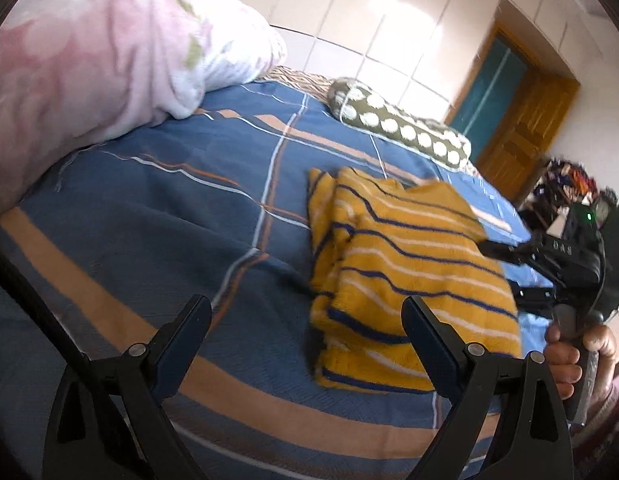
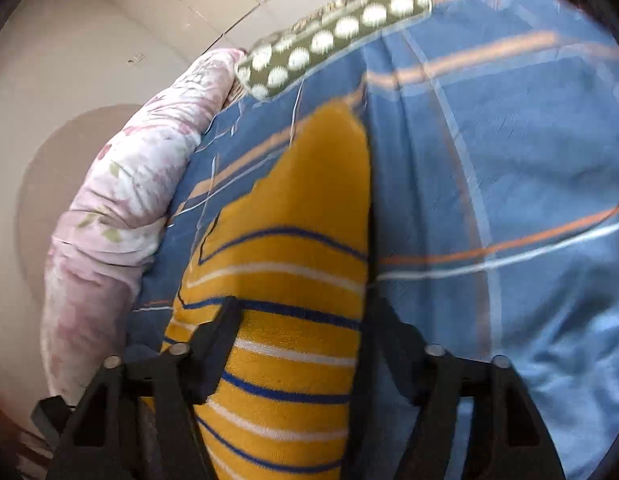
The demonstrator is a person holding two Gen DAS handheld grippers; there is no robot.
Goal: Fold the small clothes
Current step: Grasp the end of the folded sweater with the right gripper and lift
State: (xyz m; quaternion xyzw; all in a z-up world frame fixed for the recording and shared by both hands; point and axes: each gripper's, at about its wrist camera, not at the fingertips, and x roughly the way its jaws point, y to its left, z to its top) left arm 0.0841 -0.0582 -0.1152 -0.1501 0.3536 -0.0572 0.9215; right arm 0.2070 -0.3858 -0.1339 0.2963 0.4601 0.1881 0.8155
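The yellow striped garment (image 1: pixel 405 276) lies folded on the blue plaid bed cover (image 1: pixel 169 208), just ahead of the left tool (image 1: pixel 307 322) and toward its right finger. That tool's fingers are spread wide with nothing between them. The right tool (image 2: pixel 305 320) stands spread too, the garment's folded edge lying between its fingers without being pinched. A pink floral quilt (image 1: pixel 89 48) and a dotted pillow (image 1: pixel 401 128) lie beyond both tools.
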